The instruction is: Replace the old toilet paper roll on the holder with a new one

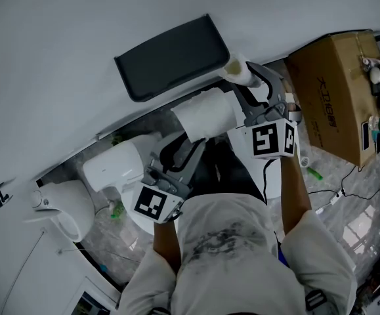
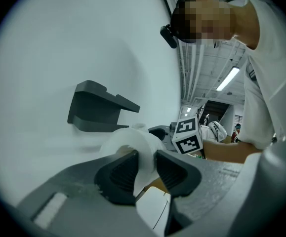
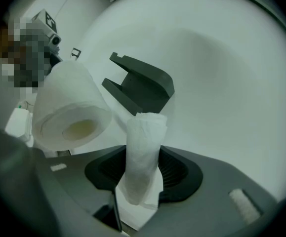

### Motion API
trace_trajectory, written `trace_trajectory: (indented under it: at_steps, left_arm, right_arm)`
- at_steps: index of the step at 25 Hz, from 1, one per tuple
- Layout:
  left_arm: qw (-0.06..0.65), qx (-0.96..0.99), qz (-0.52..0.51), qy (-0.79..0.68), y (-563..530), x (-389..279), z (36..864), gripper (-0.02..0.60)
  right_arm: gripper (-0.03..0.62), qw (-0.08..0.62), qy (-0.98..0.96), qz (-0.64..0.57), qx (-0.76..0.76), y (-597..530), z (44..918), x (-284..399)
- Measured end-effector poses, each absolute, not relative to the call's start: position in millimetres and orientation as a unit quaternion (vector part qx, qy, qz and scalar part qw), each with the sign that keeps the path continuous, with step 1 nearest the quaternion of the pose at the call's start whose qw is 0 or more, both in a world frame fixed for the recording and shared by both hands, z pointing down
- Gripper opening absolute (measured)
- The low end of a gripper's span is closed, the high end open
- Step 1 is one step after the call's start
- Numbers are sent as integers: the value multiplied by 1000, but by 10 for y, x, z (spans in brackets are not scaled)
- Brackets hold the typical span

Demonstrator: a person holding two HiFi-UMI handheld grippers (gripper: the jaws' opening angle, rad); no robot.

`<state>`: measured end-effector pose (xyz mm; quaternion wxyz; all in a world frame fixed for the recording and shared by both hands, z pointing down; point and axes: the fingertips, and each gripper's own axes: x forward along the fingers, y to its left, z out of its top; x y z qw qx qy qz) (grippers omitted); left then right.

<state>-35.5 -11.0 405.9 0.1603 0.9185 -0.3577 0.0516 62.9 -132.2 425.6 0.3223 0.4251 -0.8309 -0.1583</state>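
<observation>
A dark grey paper holder (image 1: 170, 58) (image 2: 101, 110) (image 3: 143, 85) hangs bare on the white wall. My left gripper (image 1: 188, 140) (image 2: 145, 169) is shut on the wall of a full white toilet paper roll (image 1: 206, 113) (image 2: 133, 142) (image 3: 71, 112), held just below and right of the holder. My right gripper (image 1: 252, 81) (image 3: 143, 174) is shut on a thin, nearly used-up roll (image 1: 237, 69) (image 3: 143, 152), which stands upright between its jaws, to the right of the holder and close to the full roll.
A white toilet (image 1: 114, 166) and another white fixture (image 1: 65, 209) stand by the wall at the left. A cardboard box (image 1: 334, 90) with gear on it sits at the right. Cables (image 1: 334, 195) lie across the marble floor.
</observation>
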Motion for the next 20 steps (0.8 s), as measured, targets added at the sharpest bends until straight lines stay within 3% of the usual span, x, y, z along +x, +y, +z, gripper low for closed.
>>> trace_trajectory:
  at_steps: [20]
  left_arm:
    - [171, 912, 45, -370, -87, -468, 4162, 130]
  right_arm:
    - [195, 401, -784, -275, 386, -1482, 4295, 523]
